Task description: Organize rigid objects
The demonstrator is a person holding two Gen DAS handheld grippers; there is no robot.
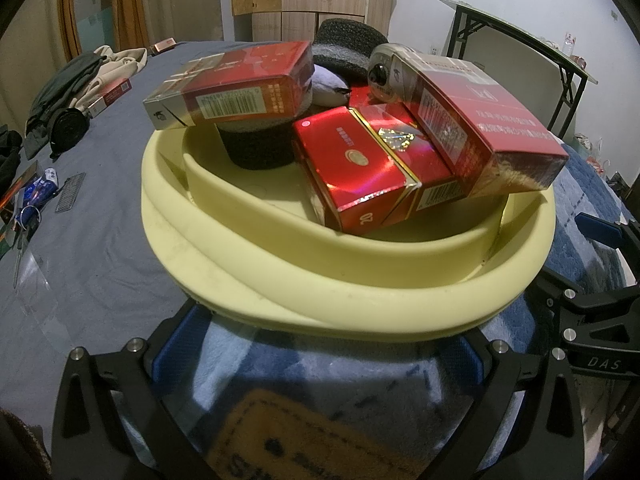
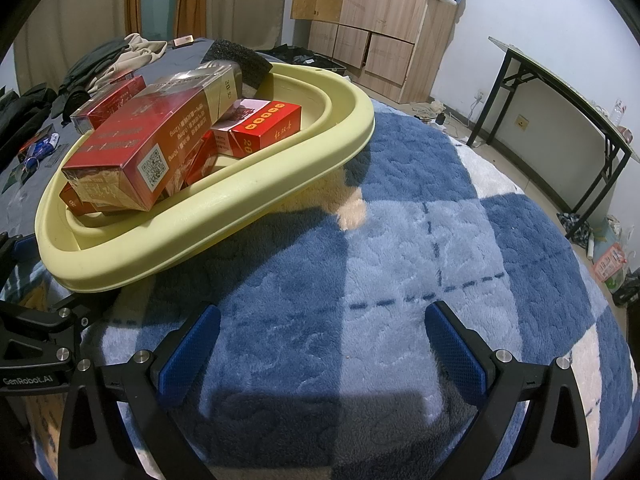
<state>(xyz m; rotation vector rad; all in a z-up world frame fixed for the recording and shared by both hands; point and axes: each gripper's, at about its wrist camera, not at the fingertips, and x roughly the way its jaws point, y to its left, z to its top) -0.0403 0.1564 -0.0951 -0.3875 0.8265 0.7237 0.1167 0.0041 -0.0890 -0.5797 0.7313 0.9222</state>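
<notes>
With both the left tongs (image 1: 320, 356) and right tongs (image 2: 322, 344) hanging spread and empty, remaining packs should be going flat into the yellow basin (image 1: 224, 240), since the red cigarette boxes (image 1: 360, 168) are stacking precariously.

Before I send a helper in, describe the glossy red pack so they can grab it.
Find the pale yellow basin on the blue plaid blanket. Among the cigarette packs inside, it lies at the front centre. Only this one has shiny foil with a gold band.

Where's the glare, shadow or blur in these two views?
Left wrist: glare on the foil-red cigarette pack; the tan label near the lens is blurred. Right wrist: hard shadows cross the blue plaid blanket; fisheye bends the folding table.
</notes>
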